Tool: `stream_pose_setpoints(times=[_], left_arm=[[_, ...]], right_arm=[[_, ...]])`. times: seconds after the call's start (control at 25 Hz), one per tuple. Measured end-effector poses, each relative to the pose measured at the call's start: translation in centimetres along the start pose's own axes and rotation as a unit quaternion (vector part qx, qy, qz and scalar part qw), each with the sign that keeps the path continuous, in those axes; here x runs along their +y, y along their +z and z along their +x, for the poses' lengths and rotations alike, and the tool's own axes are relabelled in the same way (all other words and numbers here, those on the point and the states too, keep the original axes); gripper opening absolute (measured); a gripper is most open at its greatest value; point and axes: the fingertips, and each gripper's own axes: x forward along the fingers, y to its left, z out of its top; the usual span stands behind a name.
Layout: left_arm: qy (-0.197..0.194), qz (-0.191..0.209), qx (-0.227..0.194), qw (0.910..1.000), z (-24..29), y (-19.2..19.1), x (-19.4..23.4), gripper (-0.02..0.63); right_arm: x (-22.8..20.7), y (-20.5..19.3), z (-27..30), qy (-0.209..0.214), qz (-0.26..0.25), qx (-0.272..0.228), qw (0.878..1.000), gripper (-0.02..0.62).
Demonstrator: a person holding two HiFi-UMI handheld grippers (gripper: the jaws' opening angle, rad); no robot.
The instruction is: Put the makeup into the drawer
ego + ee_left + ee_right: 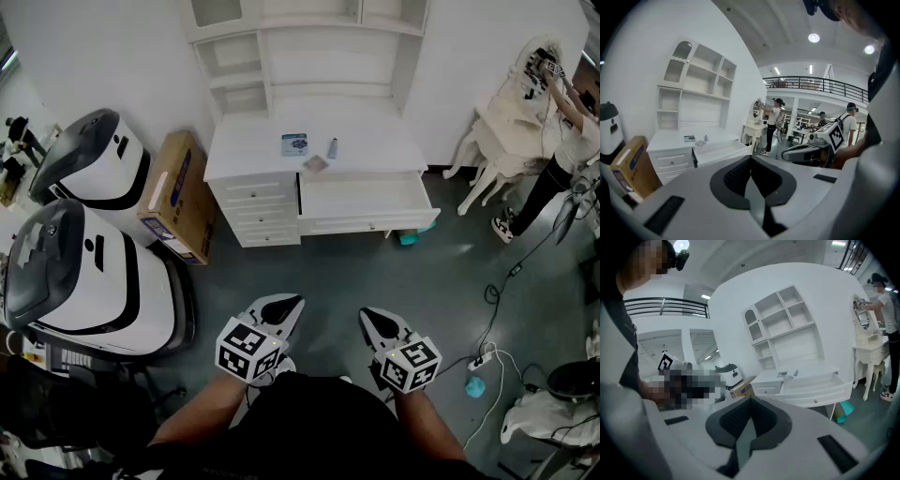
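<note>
White wooden drawer (361,199) pulled out under the white dresser worktop (253,150), presumably ready for loading; lying on that worktop, the makeup: blue-and-white flat packet (294,144), small grey tube (332,147), pinkish square compact (316,165). Left hand-held gripper (289,306) and right hand-held gripper (371,319) well short of the worktop, both clenched on nothing, likely just for the approach. Packet print too small to read.
</note>
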Motion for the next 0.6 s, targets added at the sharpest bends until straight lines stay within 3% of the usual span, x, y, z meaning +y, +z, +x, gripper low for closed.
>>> stream_pose_setpoints(times=[0.6], left_arm=[[-0.003,-0.003,-0.001,1.0000,-0.16,-0.18,0.52,0.011]], right_arm=[[0.27,-0.11,0.51,0.002,0.010,-0.002,1.000,0.026]])
